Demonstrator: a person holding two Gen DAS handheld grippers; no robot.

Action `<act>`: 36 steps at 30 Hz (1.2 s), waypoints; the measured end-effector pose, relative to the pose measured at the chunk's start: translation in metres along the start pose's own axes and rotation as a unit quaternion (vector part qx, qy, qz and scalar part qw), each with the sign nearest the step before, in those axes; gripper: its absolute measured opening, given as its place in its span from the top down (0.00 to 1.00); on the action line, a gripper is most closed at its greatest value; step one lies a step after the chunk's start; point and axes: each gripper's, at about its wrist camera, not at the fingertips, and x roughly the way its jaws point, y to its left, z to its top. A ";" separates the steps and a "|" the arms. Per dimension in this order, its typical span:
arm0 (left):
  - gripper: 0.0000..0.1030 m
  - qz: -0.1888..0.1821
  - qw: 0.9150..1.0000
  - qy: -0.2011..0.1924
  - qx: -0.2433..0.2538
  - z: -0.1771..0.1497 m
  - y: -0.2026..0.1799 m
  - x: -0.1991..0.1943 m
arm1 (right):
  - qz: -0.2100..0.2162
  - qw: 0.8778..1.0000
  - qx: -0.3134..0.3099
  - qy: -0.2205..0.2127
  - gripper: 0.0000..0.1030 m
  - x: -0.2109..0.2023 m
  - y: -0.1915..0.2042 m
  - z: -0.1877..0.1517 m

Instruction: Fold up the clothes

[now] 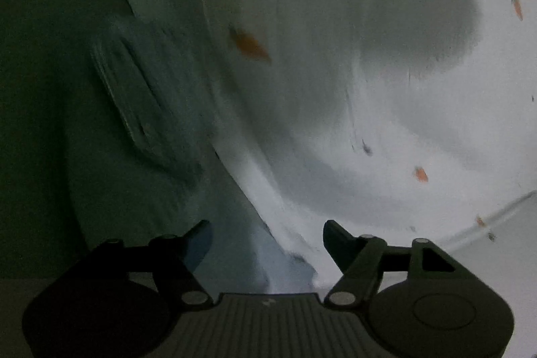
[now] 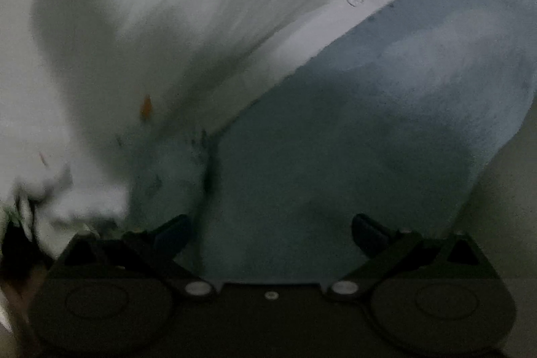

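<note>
Both grippers, left [image 1: 267, 244] and right [image 2: 271, 232], jaws wide, gripping nothing.
White orange-flecked cloth [image 1: 335, 89] and blue garment [image 2: 369, 123] before me; no legible writing.

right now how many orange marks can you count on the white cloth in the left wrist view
4 on the white cloth: one upper centre, one at the far right edge, one lower right, and a small one near the bottom right. The image is blurred, so folds may hide others.
</note>
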 end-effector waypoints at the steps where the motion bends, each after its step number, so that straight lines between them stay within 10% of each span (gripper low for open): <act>1: 0.27 0.003 1.000 -0.013 -0.015 0.003 0.005 -0.008 | 0.021 0.999 0.031 0.006 0.01 0.006 -0.002 0.008; 15: 0.19 0.155 0.985 -0.020 -0.076 0.042 0.058 0.010 | 0.136 0.976 0.090 0.140 0.18 0.200 0.048 0.075; 23: 0.19 0.167 0.982 -0.027 -0.088 0.058 0.075 0.040 | 0.104 0.980 0.068 0.153 0.18 0.277 0.079 0.092; 27: 0.19 0.184 0.979 -0.025 -0.085 0.053 0.078 0.040 | 0.083 0.978 0.014 0.193 0.35 0.314 0.110 0.092; 30: 0.19 0.200 0.977 -0.032 -0.065 0.050 0.069 0.032 | 0.057 0.978 -0.066 0.188 0.64 0.308 0.130 0.091; 36: 0.19 0.212 0.975 -0.058 -0.038 0.037 0.044 0.020 | 0.136 0.984 -0.072 0.087 0.78 0.199 0.131 0.103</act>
